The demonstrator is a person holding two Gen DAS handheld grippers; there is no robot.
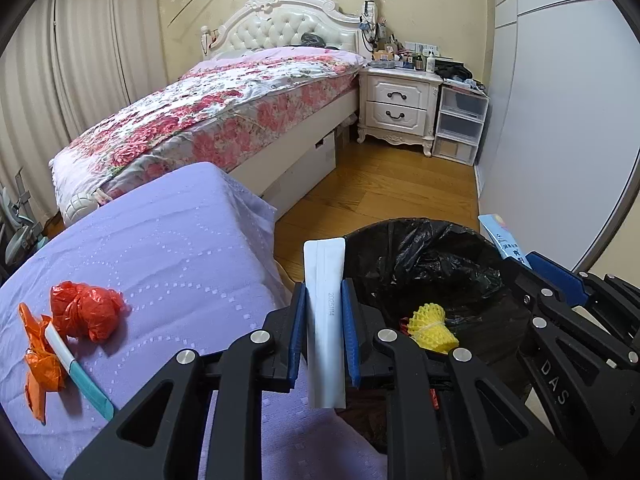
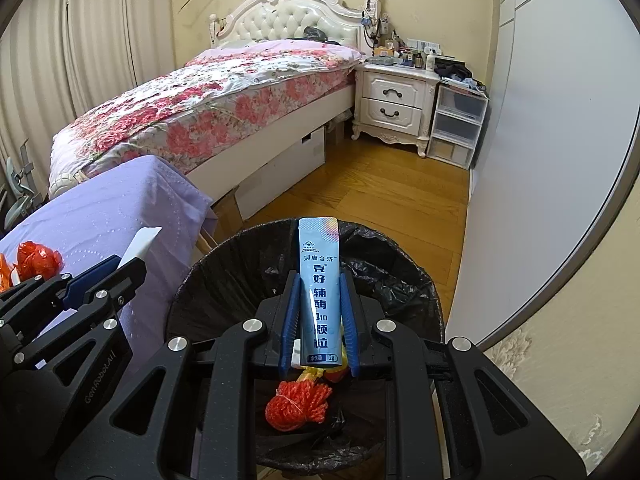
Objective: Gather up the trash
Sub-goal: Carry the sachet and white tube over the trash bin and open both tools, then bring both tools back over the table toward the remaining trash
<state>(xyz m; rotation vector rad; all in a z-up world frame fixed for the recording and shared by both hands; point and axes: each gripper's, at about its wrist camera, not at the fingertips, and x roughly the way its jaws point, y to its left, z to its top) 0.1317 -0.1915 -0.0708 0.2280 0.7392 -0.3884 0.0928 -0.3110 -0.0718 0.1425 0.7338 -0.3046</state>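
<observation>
A: Take the left wrist view first. What is the left gripper carrying?

B: Its jaws are pinching a white sachet, held upright with the printed seam facing the camera. It sits at the near edge of the purple-covered table, just left of the bin, which I judge is where the sachet is headed.

A: And what is already in the bin?

B: A yellow foam net lies on the black liner. Still out on the table, at the near left, are a red crumpled bag, an orange scrap and a white-and-teal stick; those look like trash yet to be collected.

A: Now the right wrist view.

B: The right gripper pinches a blue sachet by its lower half, so the top stands free above the jaws. It hangs directly over the bin's open mouth, probably so that letting go drops the sachet inside. A red net bundle lies below it in the liner.

A: Is the other gripper visible there?

B: Yes, at the near left, with the white sachet's tip poking out beside the bin rim.
</observation>
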